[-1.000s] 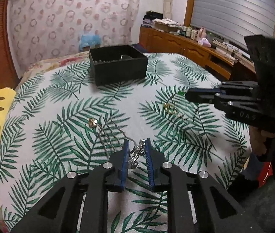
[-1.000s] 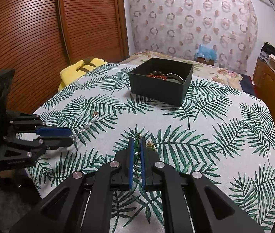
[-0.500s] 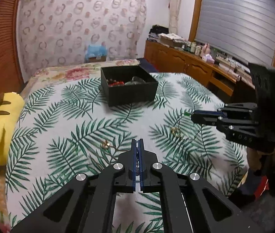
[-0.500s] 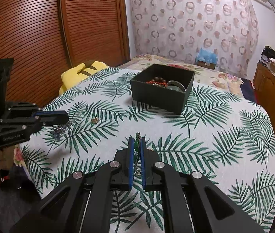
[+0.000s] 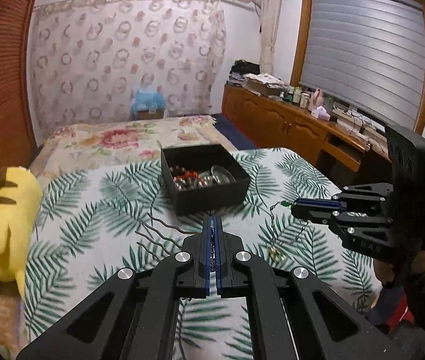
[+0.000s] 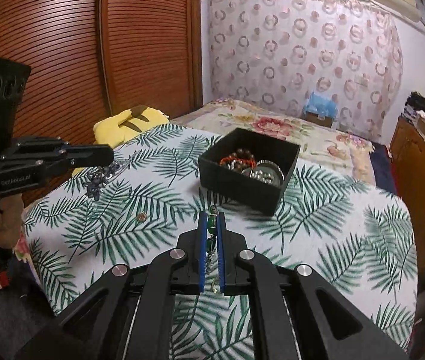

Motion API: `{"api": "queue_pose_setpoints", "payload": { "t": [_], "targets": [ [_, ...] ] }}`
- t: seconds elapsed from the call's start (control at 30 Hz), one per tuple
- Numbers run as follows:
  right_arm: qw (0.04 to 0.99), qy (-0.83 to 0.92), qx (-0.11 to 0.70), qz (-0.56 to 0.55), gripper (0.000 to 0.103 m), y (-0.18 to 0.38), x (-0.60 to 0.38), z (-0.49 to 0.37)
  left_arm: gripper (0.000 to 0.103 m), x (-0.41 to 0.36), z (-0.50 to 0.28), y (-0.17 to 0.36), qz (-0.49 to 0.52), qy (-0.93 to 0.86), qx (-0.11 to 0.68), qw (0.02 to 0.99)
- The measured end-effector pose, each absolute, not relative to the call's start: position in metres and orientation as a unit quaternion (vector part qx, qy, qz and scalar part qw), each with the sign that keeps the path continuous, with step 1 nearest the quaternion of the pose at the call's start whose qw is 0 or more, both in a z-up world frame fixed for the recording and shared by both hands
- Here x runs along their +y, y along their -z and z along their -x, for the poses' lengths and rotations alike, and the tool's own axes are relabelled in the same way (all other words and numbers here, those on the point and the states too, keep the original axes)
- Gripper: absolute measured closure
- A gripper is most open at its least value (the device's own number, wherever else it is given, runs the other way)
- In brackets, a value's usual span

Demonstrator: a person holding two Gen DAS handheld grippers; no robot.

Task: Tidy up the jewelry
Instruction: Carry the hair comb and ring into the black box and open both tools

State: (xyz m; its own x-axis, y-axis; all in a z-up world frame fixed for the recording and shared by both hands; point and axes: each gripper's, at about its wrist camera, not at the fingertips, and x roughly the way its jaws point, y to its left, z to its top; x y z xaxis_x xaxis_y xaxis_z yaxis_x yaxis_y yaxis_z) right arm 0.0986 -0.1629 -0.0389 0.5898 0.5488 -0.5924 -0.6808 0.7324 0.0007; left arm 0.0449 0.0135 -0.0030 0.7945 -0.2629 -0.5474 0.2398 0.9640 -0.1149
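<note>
Palm-leaf bedspread (image 5: 98, 210) underlies everything; nearest, left tongs (image 5: 214, 240) are pinched on a wavy hairpin (image 5: 158, 234), stiff, springy and likely to swing; right tongs (image 6: 211, 234) are clamped on a green-beaded chain (image 6: 212, 225), limp, light, snag-prone, best held mid-length; farther off, the black box (image 6: 242, 186) holds jewelry.

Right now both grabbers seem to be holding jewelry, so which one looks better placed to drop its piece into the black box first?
Probably the left gripper: the black box sits just ahead of its tips. The right gripper, clamping the green-beaded chain, looks slightly farther away.
</note>
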Motion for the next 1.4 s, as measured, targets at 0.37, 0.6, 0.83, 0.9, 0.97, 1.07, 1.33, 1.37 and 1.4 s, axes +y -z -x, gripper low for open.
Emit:
{"api": "queue_pose_setpoints", "payload": {
  "t": [0.37, 0.6, 0.83, 0.9, 0.97, 1.07, 1.33, 1.37, 1.4],
  "targets": [
    [0.896, -0.339, 0.268, 0.1, 0.096, 0.023, -0.164, -0.153, 0.102, 0.01, -0.11, -0.014, 0.026, 0.148, 0.281, 0.948],
    [0.901, -0.329, 0.268, 0.087, 0.096, 0.024, -0.173, -0.172, 0.102, -0.007, -0.155, -0.018, 0.018, 0.155, 0.284, 0.946],
    [0.908, -0.315, 0.261, 0.093, 0.096, 0.014, -0.181, -0.186, 0.102, -0.022, -0.192, -0.008, 0.019, 0.167, 0.305, 0.937],
    [0.908, -0.317, 0.259, 0.093, 0.096, 0.012, -0.182, -0.189, 0.102, -0.022, -0.199, -0.005, 0.019, 0.166, 0.311, 0.936],
    [0.908, -0.318, 0.257, 0.095, 0.096, 0.011, -0.181, -0.192, 0.101, -0.02, -0.204, -0.002, 0.019, 0.153, 0.316, 0.936],
    [0.906, -0.323, 0.259, 0.093, 0.096, 0.012, -0.179, -0.197, 0.101, -0.016, -0.206, -0.002, 0.03, 0.156, 0.315, 0.936],
    [0.9, -0.331, 0.267, 0.093, 0.096, 0.016, -0.165, -0.212, 0.101, 0.001, -0.194, -0.002, 0.029, 0.139, 0.316, 0.938],
    [0.9, -0.332, 0.267, 0.095, 0.096, 0.016, -0.162, -0.214, 0.101, 0.003, -0.192, -0.001, 0.029, 0.137, 0.317, 0.938],
    [0.899, -0.332, 0.267, 0.098, 0.096, 0.016, -0.157, -0.218, 0.101, 0.006, -0.189, 0.001, 0.029, 0.134, 0.319, 0.938]
  ]
}}
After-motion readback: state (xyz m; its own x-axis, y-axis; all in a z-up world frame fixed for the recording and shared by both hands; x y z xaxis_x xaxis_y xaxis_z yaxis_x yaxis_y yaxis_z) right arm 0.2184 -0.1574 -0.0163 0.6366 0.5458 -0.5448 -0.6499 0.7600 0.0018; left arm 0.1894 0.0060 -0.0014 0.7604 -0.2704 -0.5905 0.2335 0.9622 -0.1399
